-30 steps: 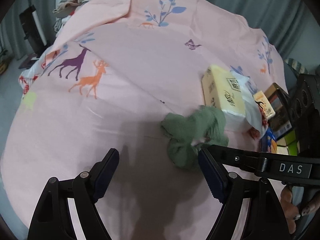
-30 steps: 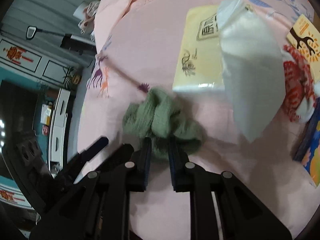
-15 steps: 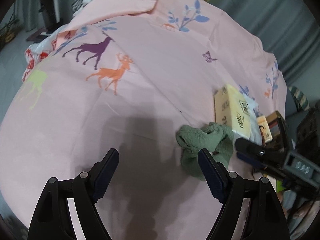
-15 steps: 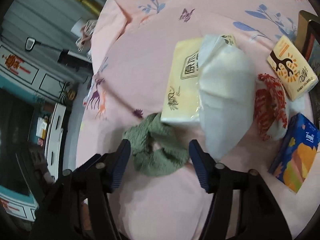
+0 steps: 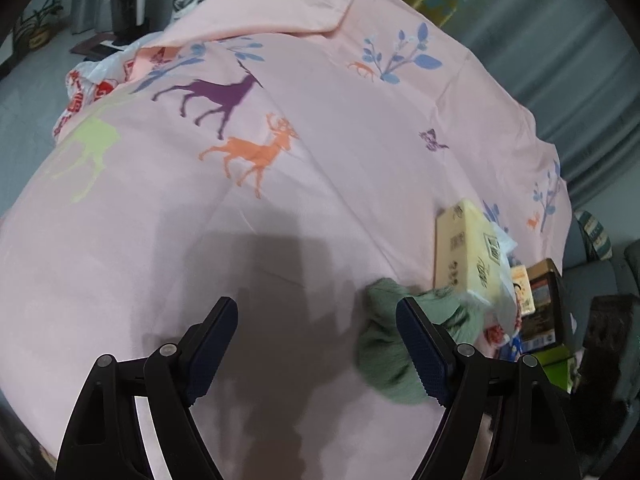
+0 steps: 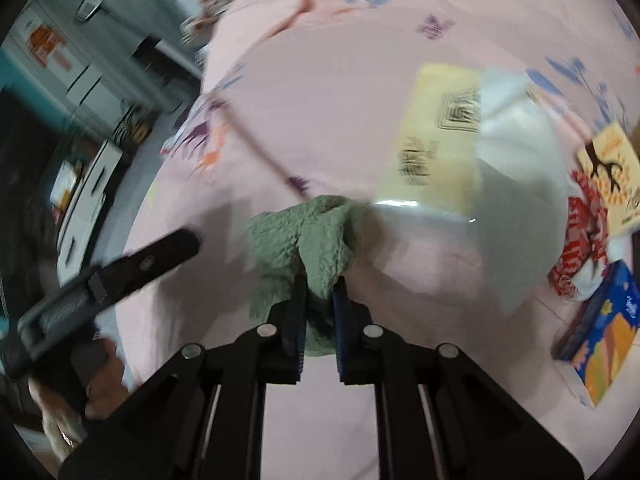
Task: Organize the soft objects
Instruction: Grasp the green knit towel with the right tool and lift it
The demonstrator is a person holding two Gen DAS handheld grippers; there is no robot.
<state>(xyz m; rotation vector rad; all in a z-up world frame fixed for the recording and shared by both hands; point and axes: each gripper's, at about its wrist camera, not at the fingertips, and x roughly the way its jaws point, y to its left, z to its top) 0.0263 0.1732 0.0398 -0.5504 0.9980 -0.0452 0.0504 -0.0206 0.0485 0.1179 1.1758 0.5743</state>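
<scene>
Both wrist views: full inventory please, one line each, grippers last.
bedsheet: 1, pink with deer print, under everything
green cloth: 1, crumpled, mid-sheet, pinched by right gripper
yellow tissue pack: 1, behind cloth
white plastic bag: 1, against yellow pack
orange tissue pack: 1, right edge
blue tissue pack: 1, lower right
red-white bag: 1, between them
left gripper: open, empty
right gripper: shut on cloth

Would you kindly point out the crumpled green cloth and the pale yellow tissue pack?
crumpled green cloth point(image 6: 308, 236): right wrist view, its bunched upper fold.
pale yellow tissue pack point(image 6: 432, 140): right wrist view, its printed top face.
</scene>
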